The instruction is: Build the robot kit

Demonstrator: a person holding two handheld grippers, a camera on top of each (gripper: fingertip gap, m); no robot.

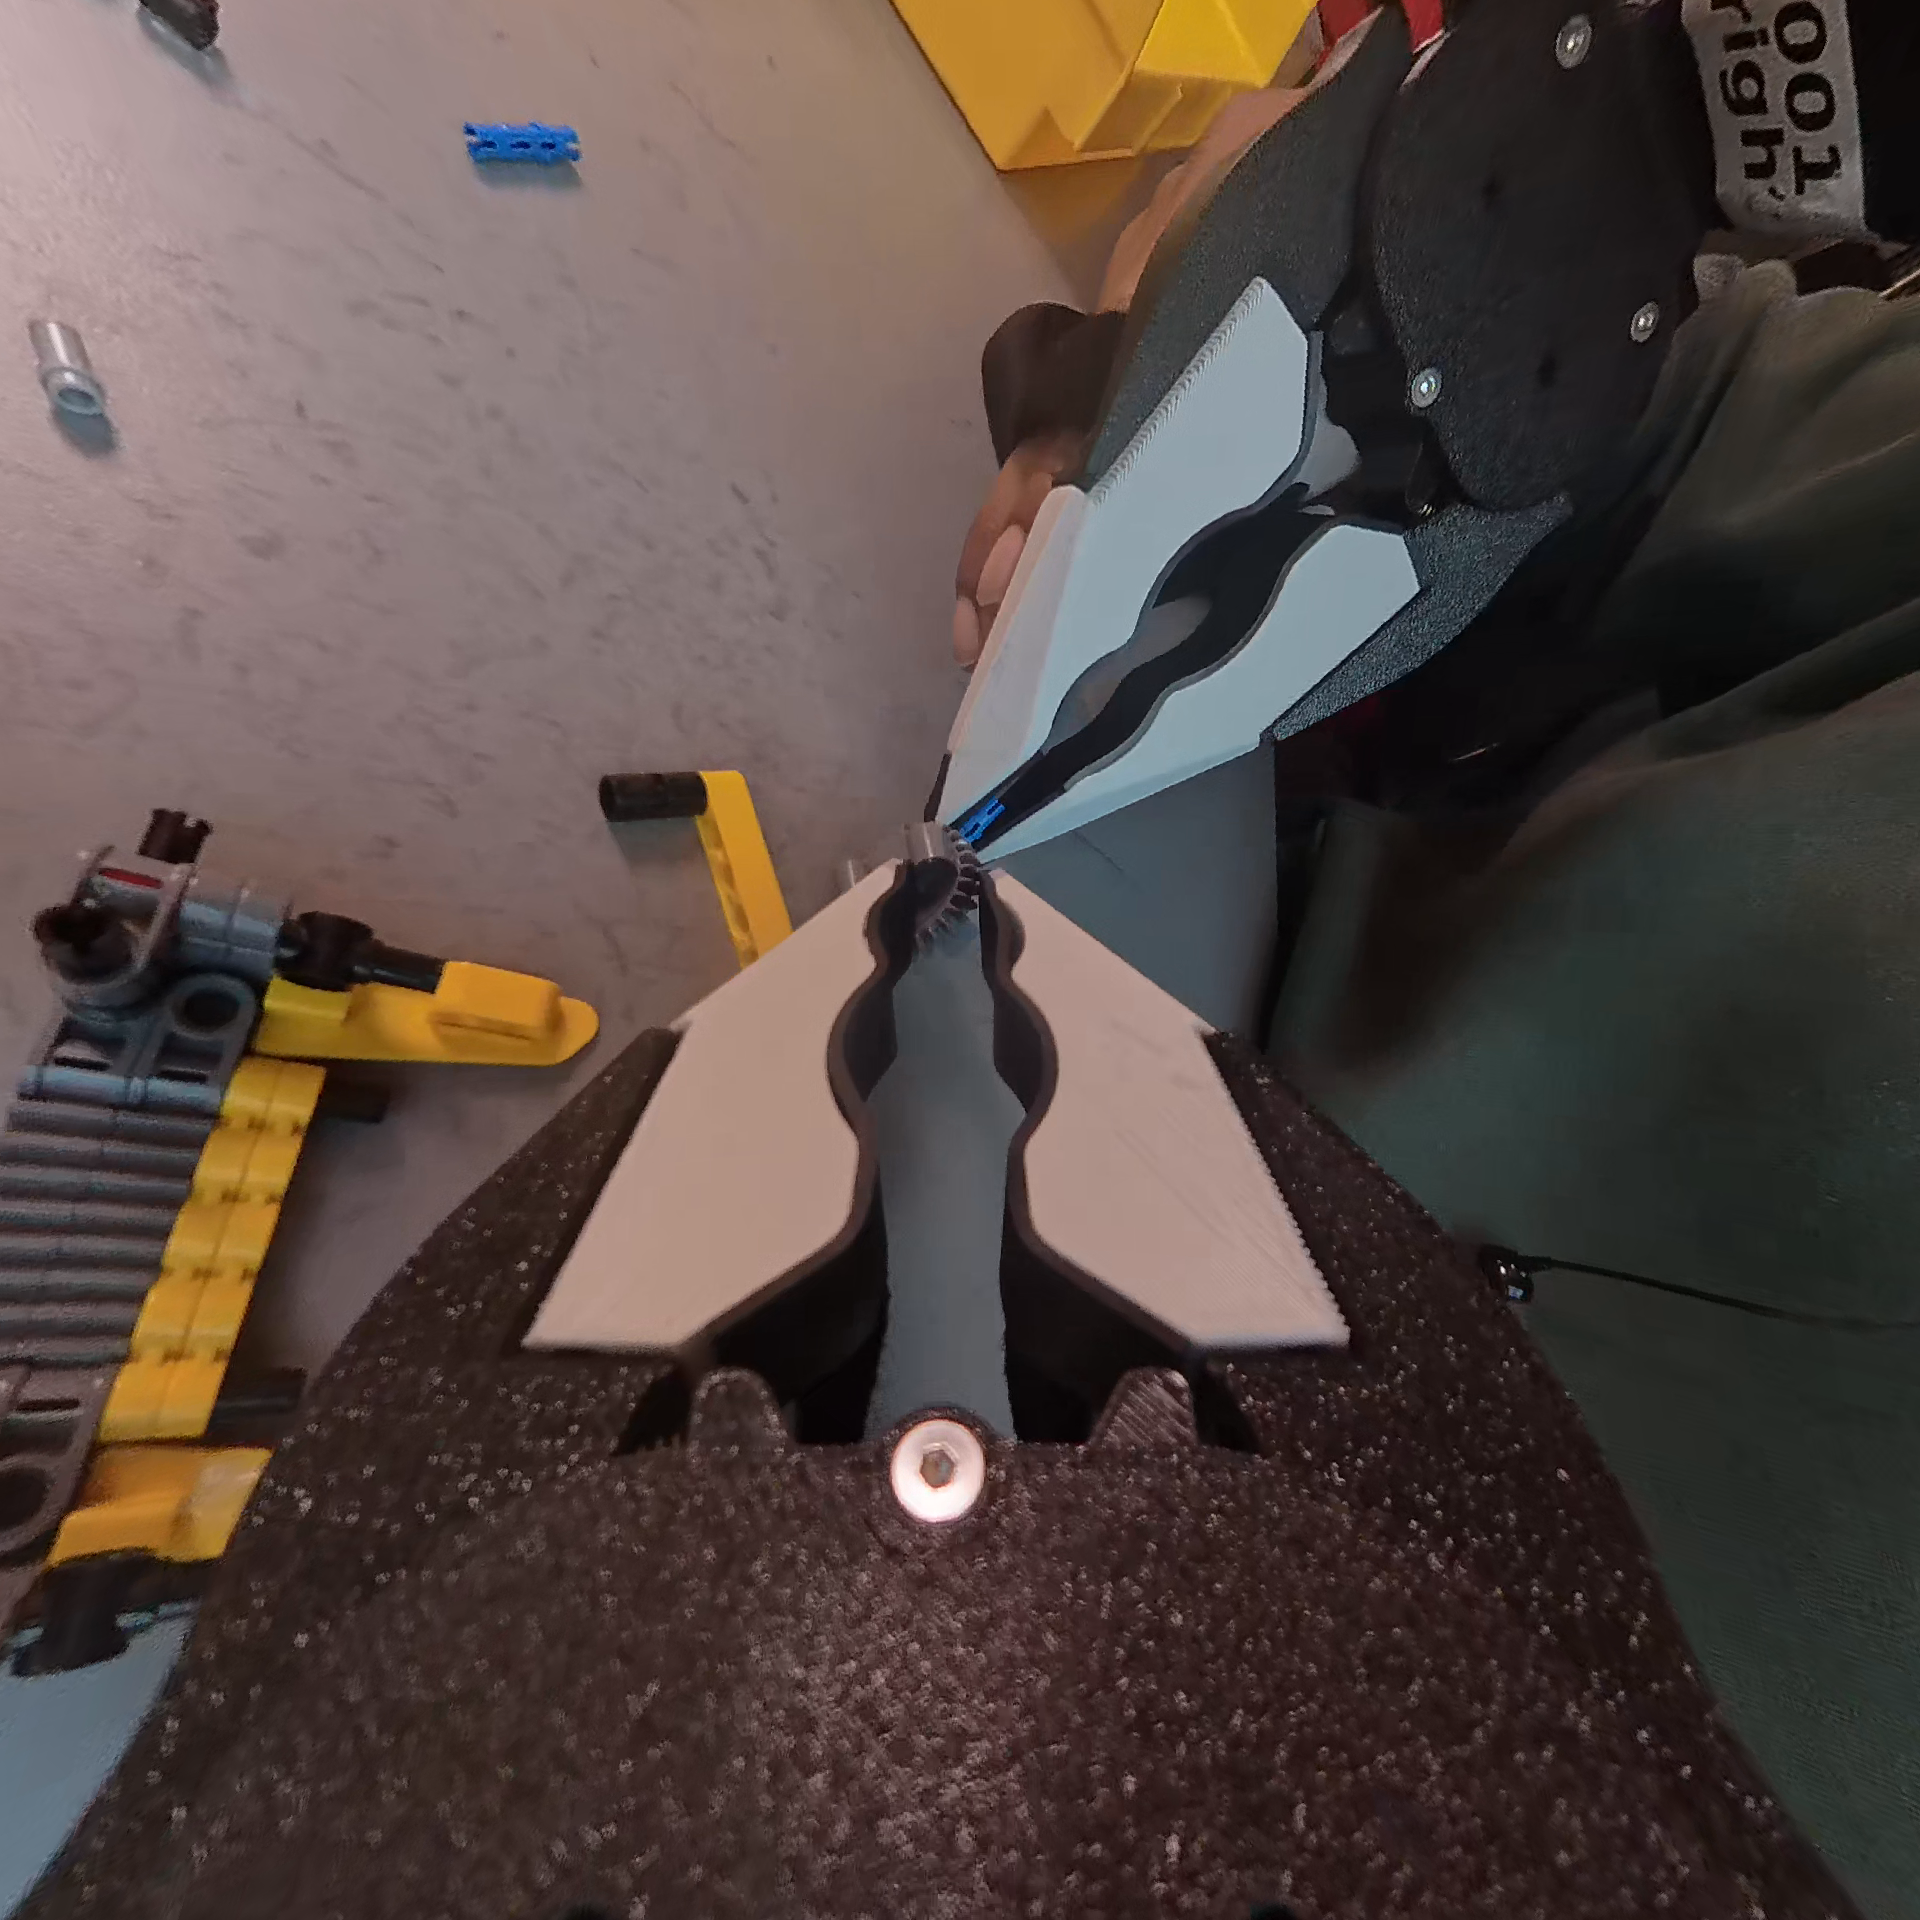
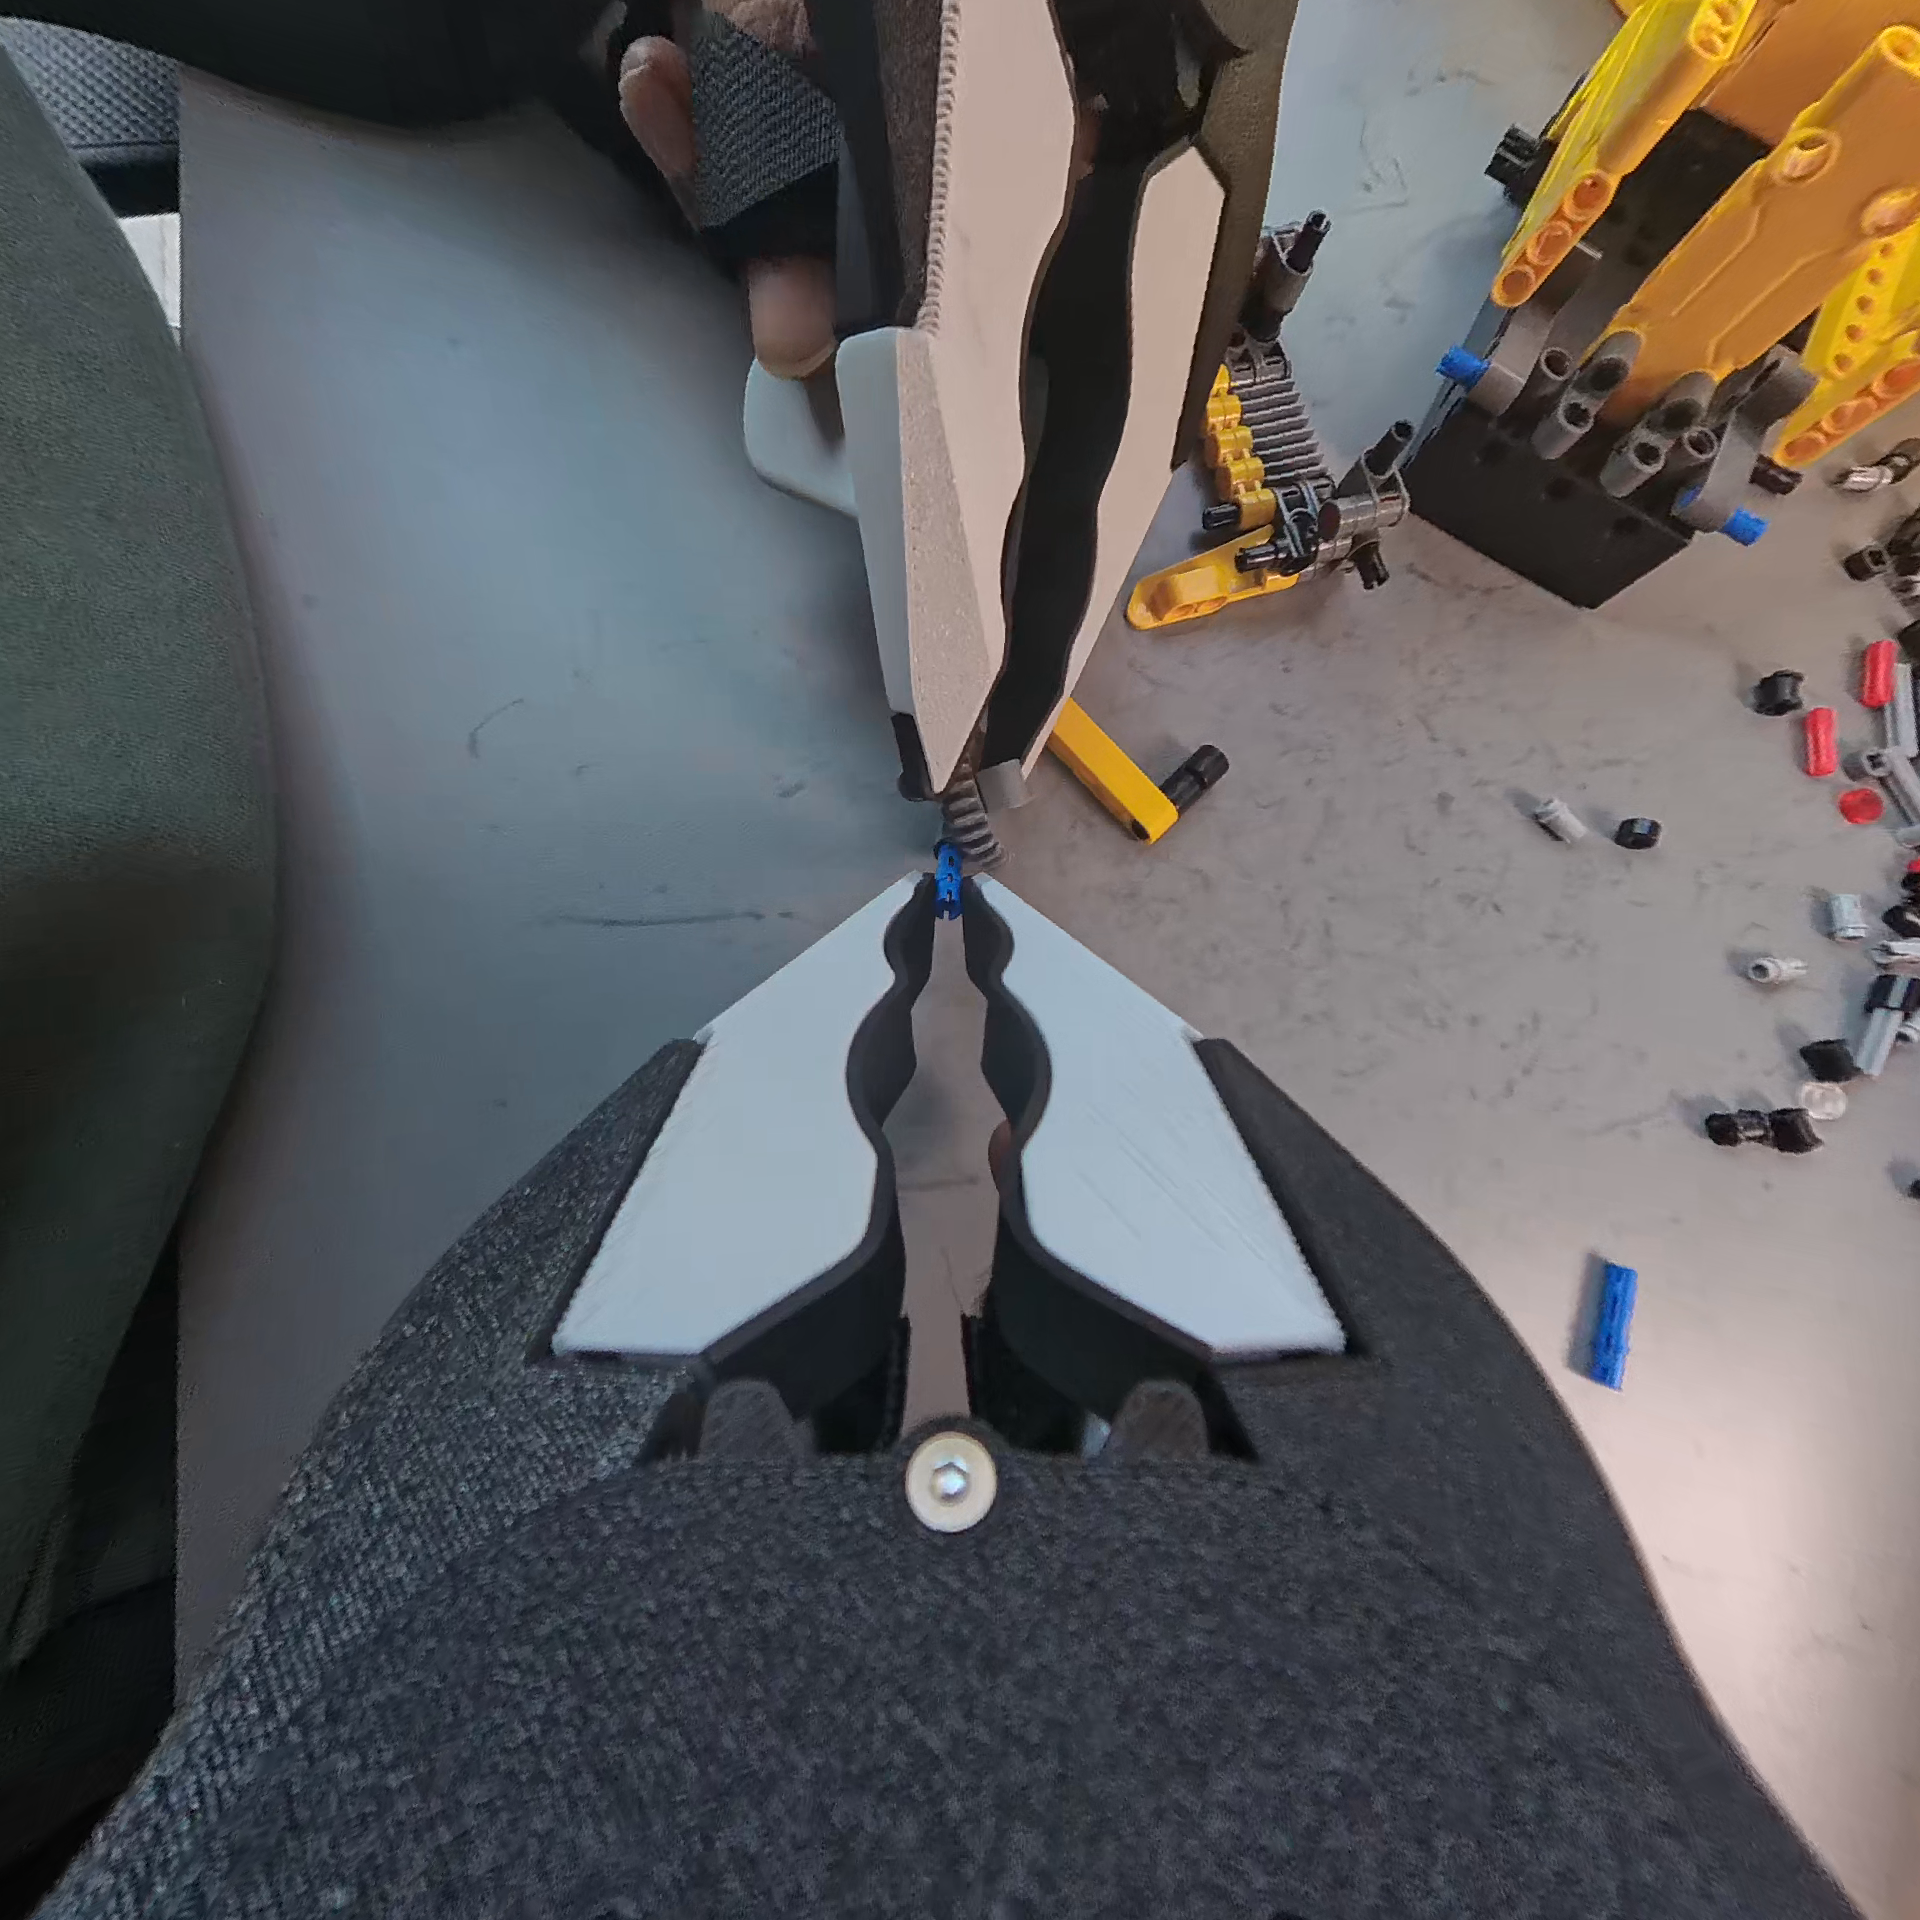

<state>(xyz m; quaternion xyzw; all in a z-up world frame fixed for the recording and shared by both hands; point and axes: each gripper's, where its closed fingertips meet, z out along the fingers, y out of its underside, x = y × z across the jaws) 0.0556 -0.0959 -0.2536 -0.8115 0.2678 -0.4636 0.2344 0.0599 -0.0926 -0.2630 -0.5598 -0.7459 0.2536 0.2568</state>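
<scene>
2 grippers tip to tip above the table (image 2: pixel 1351 935) edge. My left gripper (image 1: pixel 940 899) is pinched on a small dark gear (image 1: pixel 943 902); my right gripper (image 2: pixel 948 891) is pinched on a blue pin (image 2: pixel 947 881). Pin end sits at the gear's hub, touching or nearly. Yellow beam (image 2: pixel 1110 769) lies just behind.

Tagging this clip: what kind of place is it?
Probably a workbench for toy-brick building: grey tabletop, a half-built yellow model, loose pins scattered on it, yellow bin behind.
</scene>
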